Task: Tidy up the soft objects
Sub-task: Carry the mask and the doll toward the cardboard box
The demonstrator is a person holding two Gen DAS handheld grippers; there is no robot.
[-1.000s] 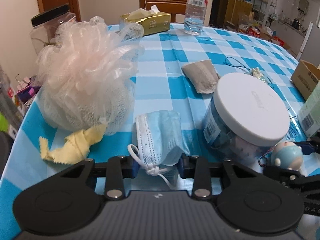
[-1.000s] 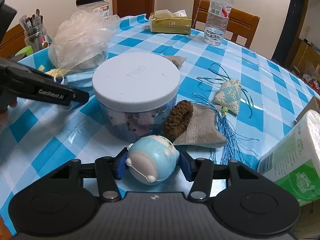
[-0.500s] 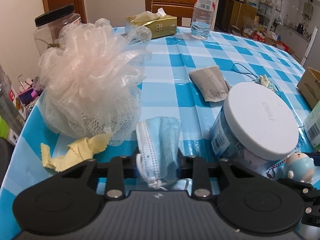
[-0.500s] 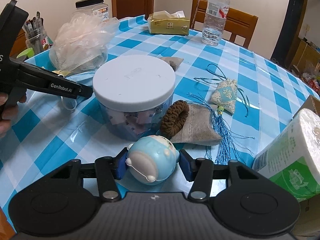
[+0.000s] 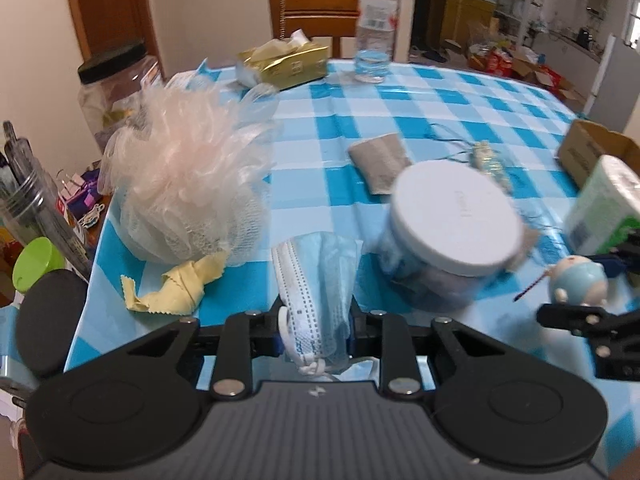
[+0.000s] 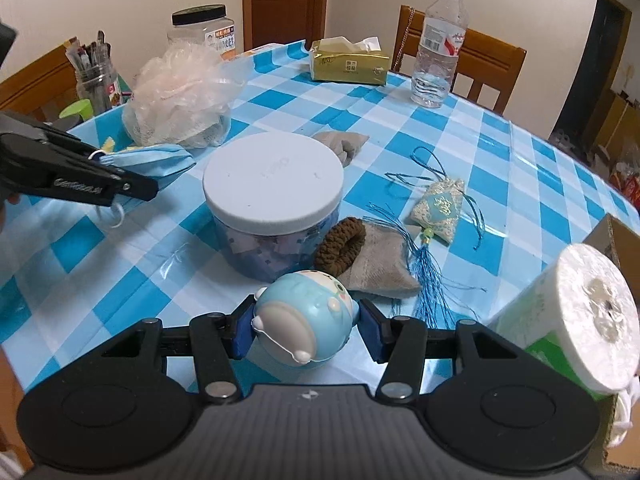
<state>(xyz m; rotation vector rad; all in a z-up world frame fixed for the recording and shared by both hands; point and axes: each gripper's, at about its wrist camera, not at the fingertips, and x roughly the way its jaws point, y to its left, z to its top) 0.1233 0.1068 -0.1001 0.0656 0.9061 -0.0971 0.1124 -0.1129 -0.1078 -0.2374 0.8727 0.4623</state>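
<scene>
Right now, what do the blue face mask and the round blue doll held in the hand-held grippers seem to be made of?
Pleated light-blue face mask: looks like thin matte non-woven fabric, judging by its folds, stitched white edge and knotted elastic loop; it crumples in the left hand-held gripper. Round blue-and-white doll in the right hand-held gripper: smooth and slightly glossy, probably soft vinyl or plastic; which one is unclear.

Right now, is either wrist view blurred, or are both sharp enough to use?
Left wrist view: motion-smeared, the white-lidded jar and bath pouf streaked, while the face mask in the tongs is sharper. Right wrist view: crisp, the toy clear, with window glare on the tablecloth.
</scene>
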